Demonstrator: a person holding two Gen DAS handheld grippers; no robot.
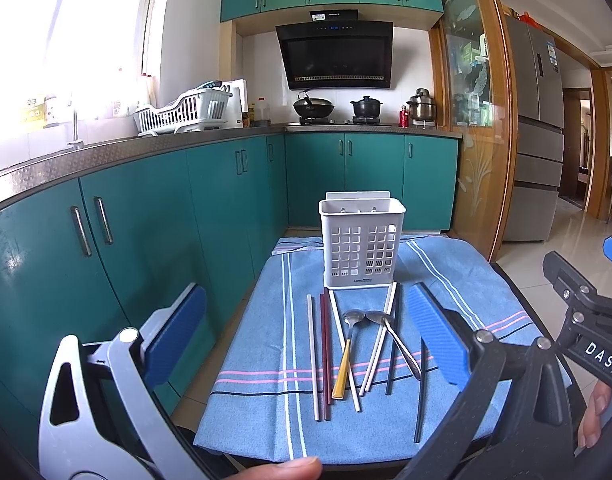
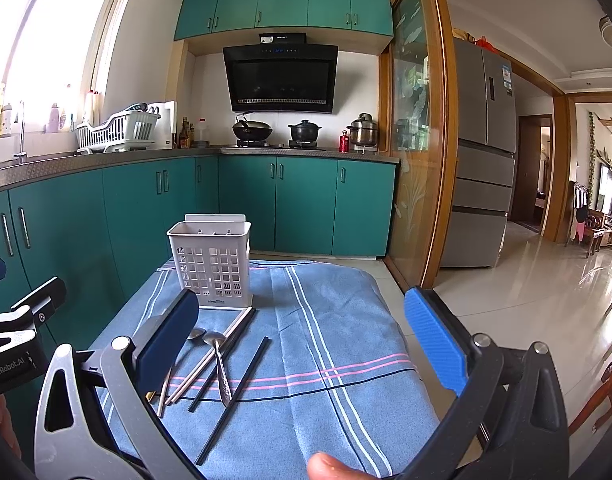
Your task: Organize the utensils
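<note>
The left gripper [image 2: 10, 336] is cut off at 9 o'clock in the right view, hiding some chopsticks [image 1: 321, 356]. Both grippers are hovering with jaws wide open, holding nothing. The right gripper [image 2: 302, 344] is showing spoons [image 2: 216, 346] at 10 o'clock. The white basket [image 1: 362, 240] is standing on the blue cloth [image 1: 458, 280] at 12 o'clock.

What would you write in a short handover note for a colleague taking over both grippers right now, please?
Left gripper and right gripper: both open, empty, hovering over the blue cloth.
White utensil basket stands upright at the cloth's far end, apparently empty.
Lying loose in front of it: chopsticks, a yellow-handled spoon and a metal spoon.
Done: nothing yet. Left: every utensil goes into the basket.
</note>
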